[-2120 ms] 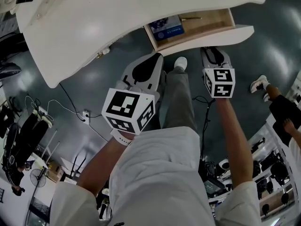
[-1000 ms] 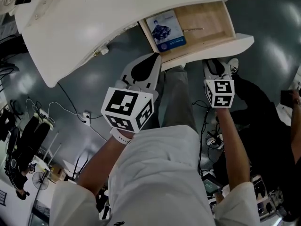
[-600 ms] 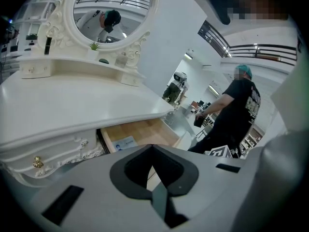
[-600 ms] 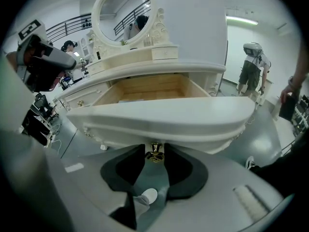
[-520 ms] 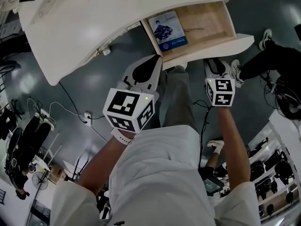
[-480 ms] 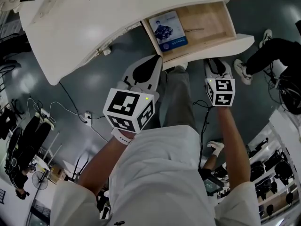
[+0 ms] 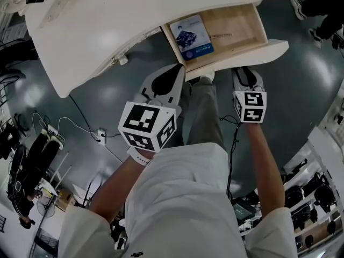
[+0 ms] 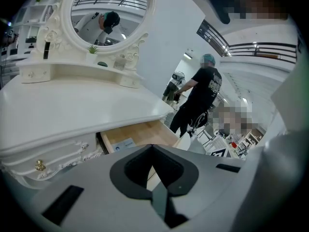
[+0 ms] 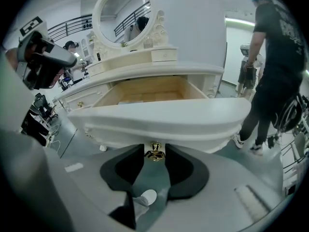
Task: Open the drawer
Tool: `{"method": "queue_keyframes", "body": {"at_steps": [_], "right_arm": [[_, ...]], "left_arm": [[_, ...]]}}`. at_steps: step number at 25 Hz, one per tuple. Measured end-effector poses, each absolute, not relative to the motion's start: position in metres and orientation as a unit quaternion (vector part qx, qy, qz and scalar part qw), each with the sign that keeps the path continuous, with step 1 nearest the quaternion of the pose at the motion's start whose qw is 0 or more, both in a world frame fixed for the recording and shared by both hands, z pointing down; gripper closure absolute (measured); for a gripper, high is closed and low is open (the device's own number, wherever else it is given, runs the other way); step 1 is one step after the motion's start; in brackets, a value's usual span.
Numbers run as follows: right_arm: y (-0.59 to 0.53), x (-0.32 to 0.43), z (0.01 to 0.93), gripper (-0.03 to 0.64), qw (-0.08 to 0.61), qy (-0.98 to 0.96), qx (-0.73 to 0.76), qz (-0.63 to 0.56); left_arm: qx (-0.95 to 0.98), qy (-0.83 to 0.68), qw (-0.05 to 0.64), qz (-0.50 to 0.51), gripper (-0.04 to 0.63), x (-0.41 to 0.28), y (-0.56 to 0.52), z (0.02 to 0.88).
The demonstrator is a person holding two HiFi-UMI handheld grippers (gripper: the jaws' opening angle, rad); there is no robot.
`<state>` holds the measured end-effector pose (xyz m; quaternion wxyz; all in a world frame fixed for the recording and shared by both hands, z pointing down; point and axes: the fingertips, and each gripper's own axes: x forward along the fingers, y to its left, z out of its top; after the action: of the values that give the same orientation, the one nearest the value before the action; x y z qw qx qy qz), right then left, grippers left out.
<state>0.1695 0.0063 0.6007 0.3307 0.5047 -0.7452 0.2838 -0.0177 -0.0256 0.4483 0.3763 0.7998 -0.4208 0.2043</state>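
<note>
Drawer (image 7: 236, 26): one, open | right gripper (image 7: 246, 73) jaws just opening around one knob (image 9: 155, 153) | left gripper (image 7: 179, 67) closed

Soft glare blooms on the white table (image 7: 102, 36) at 11 o'clock; gripper views bend and darken at edges.

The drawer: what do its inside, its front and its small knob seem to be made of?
The drawer inside looks like bare pale wood: matt, tan, faint grain. The drawer front is probably wood painted cream; smooth, with soft sheen, no grain showing. The knob seems brass or gilt metal: golden and shiny.
</note>
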Motion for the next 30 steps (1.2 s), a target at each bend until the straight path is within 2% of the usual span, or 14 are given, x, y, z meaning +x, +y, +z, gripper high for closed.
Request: {"method": "queue_keyframes", "body": {"at_steps": [12,30], "right_arm": [[0.030,0.179,0.582,0.471,0.332,-0.739,0.510,0.288],[0.014,0.168,0.506,0.471,0.293,-0.754,0.528,0.259]], "left_arm": [[0.805,-0.419,0.371,0.197,0.586,-0.013,-0.030,0.434],[0.814,-0.425,0.357,0.174,0.586,-0.029,-0.028,0.391]]}}
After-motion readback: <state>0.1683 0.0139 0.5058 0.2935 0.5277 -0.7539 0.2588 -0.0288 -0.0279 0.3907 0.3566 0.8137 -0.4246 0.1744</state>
